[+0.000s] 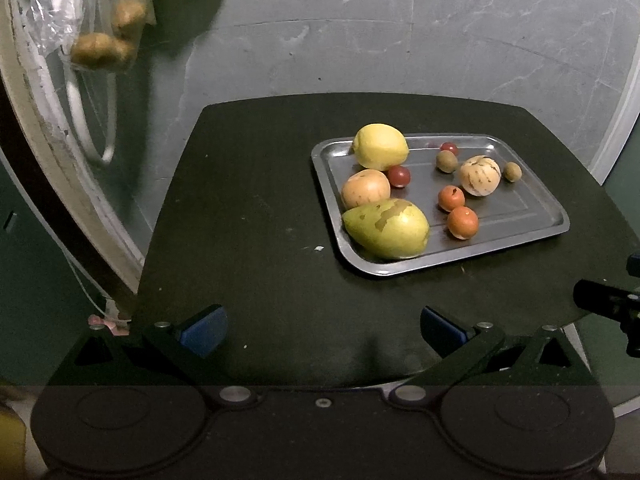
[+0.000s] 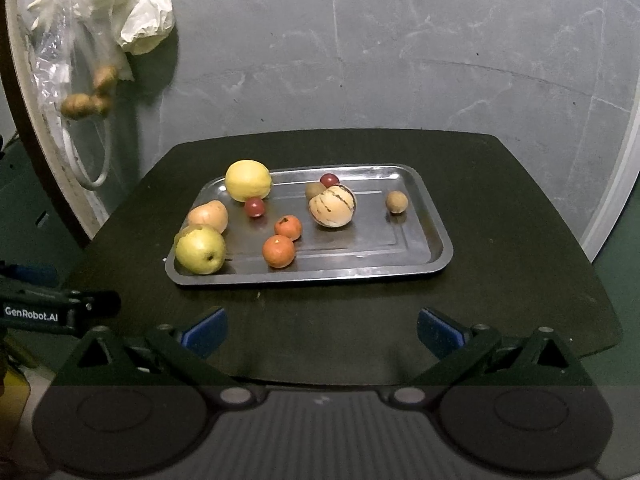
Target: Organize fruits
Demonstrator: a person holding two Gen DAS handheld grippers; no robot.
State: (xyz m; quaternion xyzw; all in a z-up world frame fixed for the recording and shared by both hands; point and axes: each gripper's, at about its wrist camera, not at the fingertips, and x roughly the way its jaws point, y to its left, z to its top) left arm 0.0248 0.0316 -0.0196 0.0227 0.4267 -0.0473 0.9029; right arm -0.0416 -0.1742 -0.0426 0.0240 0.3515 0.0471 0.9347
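The left gripper point(image 1: 323, 330) hangs over the near edge of the dark rounded table point(image 1: 260, 208), its blue-padded fingers point(image 1: 204, 330) spread wide and holding nothing. The right gripper point(image 2: 322, 330) sits the same way at the near edge, its blue-padded fingers point(image 2: 438, 332) wide apart and empty; the left one's black body shows at the left border of the right wrist view.

Further in, toward the table's far side, lies a rectangular stainless steel tray point(image 2: 424, 236) carrying all the fruit. At its near-left corner sits a green-yellow pear point(image 2: 200, 250), touching a tan pear-shaped fruit point(image 2: 209, 216) behind it. A large yellow round fruit point(image 2: 248, 180) fills the far-left corner, with a small dark red fruit point(image 2: 255, 207) just beside it. Two small orange tangerines point(image 2: 279, 251) rest close together near the tray's middle. A cream striped round melon point(image 2: 332, 205) stands further right, with a small brown-green fruit point(image 1: 446, 161) and a second small red fruit point(image 2: 329, 179) behind it. One small brown round fruit point(image 2: 396, 201) lies apart toward the right edge.

Beyond the table, clear plastic bags holding brown lumps point(image 2: 86, 104) hang on the grey wall point(image 2: 400, 60).
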